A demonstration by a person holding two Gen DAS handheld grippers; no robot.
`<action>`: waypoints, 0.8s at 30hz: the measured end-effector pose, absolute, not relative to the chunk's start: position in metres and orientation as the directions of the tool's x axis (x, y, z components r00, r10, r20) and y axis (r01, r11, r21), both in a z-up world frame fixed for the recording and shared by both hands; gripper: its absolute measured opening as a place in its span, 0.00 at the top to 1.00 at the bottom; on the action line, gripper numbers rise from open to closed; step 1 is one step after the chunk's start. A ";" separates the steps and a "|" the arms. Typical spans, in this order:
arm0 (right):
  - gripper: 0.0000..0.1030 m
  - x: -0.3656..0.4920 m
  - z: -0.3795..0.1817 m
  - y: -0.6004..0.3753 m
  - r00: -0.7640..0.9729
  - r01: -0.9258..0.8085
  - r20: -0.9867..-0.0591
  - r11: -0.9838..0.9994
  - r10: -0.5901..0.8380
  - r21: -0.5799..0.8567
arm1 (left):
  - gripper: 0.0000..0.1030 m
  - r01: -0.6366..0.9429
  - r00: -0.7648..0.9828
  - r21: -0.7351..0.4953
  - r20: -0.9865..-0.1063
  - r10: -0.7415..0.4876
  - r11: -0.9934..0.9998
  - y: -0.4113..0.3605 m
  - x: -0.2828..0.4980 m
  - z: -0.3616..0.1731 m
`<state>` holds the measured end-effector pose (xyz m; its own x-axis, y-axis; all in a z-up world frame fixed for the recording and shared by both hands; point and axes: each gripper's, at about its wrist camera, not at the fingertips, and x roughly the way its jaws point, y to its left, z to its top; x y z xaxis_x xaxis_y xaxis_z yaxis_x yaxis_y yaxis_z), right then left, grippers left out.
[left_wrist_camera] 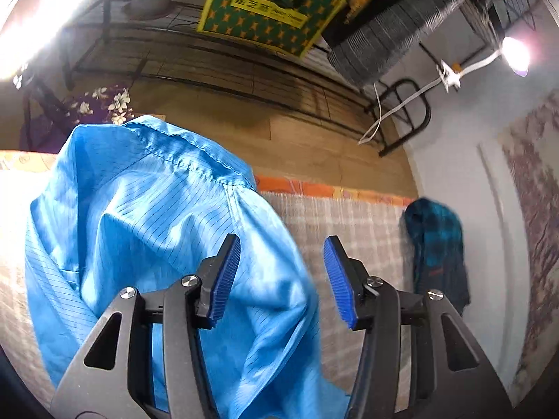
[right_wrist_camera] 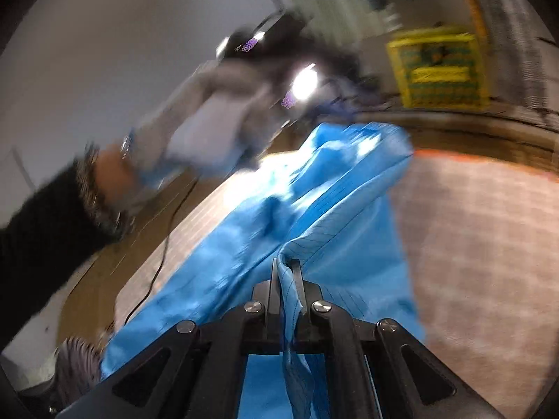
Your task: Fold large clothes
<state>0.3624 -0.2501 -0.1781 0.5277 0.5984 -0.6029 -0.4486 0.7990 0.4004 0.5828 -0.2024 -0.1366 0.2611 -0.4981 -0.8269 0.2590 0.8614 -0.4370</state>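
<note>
With the right gripper [right_wrist_camera: 285, 269] pinching a fold of the blue garment [left_wrist_camera: 146, 230] and the left gripper [left_wrist_camera: 282, 249] spread empty, the pull should stay taut and level.

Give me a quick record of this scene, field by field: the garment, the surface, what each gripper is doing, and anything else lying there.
garment: blue garment, striped, crumpled, partly lifted
surface: checked cloth with an orange edge
left gripper: open, blue pads apart, garment beneath and beside it, nothing pinched
right gripper: shut on a fold of the garment
other item: dark teal cloth at the far side of the surface
background: yellow-green box on a wire rack
image quality: right wrist view blurred
</note>
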 end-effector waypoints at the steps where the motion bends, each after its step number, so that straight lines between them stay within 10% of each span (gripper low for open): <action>1: 1.00 0.360 -0.184 -0.240 0.509 -0.463 -0.614 0.793 0.603 0.396 | 0.51 0.280 0.255 -0.416 -0.837 -0.485 0.865 -0.207 0.580 -0.137; 11: 1.00 0.357 -0.210 -0.196 0.420 -0.516 -0.664 0.765 0.619 0.386 | 0.53 0.386 0.233 -0.173 -0.932 -0.277 0.906 -0.241 0.565 -0.167; 14: 1.00 0.357 -0.210 -0.195 0.419 -0.517 -0.668 0.766 0.616 0.382 | 1.00 0.395 0.259 -0.131 -0.934 -0.247 0.909 -0.239 0.563 -0.171; 24: 1.00 0.359 -0.193 -0.281 0.549 -0.369 -0.651 0.851 0.523 0.373 | 1.00 0.256 0.383 -0.468 -0.755 -0.533 0.846 -0.158 0.587 -0.131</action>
